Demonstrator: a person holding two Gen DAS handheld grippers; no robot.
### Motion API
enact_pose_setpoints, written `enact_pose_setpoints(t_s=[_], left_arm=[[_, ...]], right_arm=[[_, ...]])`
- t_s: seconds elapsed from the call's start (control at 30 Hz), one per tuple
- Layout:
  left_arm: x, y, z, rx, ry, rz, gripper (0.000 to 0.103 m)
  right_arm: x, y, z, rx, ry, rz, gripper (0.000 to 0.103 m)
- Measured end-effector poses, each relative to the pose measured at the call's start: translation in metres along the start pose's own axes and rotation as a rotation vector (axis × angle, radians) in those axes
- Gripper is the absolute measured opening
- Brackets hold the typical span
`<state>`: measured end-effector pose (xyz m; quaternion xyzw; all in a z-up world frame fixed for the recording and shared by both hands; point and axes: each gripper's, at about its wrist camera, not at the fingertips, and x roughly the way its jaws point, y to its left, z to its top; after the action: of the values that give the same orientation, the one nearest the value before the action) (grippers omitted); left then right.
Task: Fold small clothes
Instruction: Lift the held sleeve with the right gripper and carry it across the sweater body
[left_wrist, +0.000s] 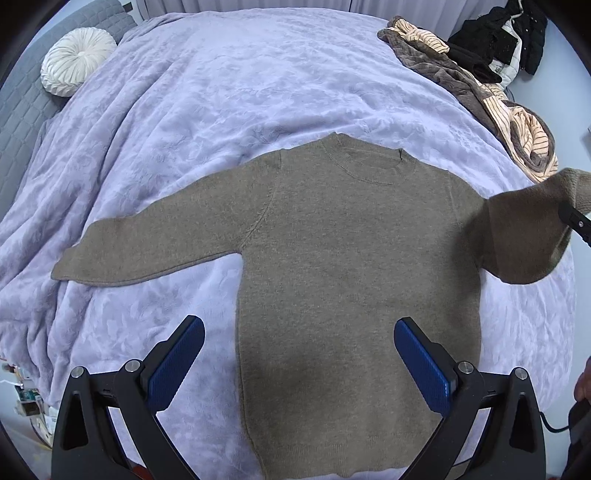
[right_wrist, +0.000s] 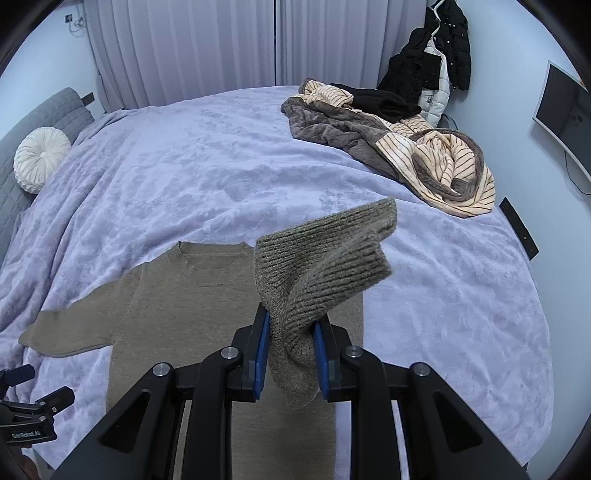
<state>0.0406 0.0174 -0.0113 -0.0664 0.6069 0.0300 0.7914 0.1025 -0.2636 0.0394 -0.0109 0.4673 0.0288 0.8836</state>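
Sweater (right_wrist: 192, 306) cuff (right_wrist: 317, 280) clamped in right gripper (right_wrist: 291, 360).

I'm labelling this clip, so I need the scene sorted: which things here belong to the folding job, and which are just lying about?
Part of the job:
- brown sweater, flat on the bed
- its sleeve cuff, clamped in the right hand-held gripper
- left hand-held gripper, open above the hem

Lying about:
- round white cushion
- striped blanket heap
- black jacket
- monitor
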Motion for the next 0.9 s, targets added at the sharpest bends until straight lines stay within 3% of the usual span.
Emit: enact_pose_setpoints(t_s=[0.9], left_arm=[[0.016, 0.05, 0.008, 0.026, 0.027, 0.008, 0.103]], right_arm=[[0.037, 0.115, -0.004, -0.081, 0.074, 0.053, 0.024]])
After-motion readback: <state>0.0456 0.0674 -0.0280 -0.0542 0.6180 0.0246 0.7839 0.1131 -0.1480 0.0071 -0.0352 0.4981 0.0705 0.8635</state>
